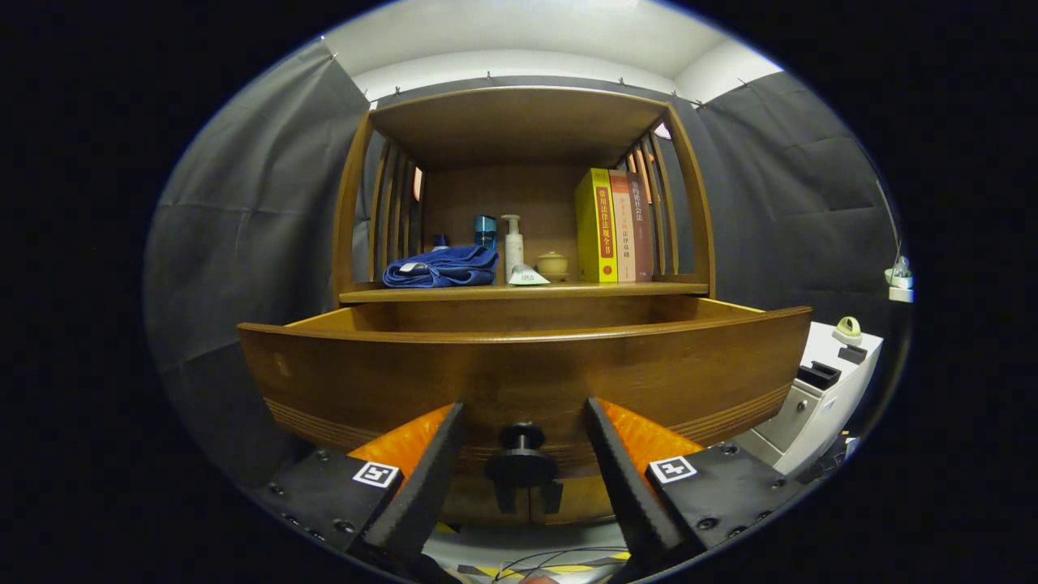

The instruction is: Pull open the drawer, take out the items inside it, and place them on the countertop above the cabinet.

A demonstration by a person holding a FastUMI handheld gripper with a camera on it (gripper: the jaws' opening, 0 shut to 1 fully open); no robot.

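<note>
While drawer [519, 365] stands pulled out just ahead, we see gripper [523, 478] fingers spread wide, holding nothing. Left finger [422, 487], dark knob [521, 462] between fingers untouched, right finger [624, 487]. Drawer interior hidden above fingers, behind front panel; countertop [519, 290] beyond. We judge next move up and over the front.

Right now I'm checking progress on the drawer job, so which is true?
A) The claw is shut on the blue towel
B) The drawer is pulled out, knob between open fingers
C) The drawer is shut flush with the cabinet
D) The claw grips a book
B: the drawer juts out from under the shelf, and its knob sits between the claw's spread fingers, neither touching it.
</note>
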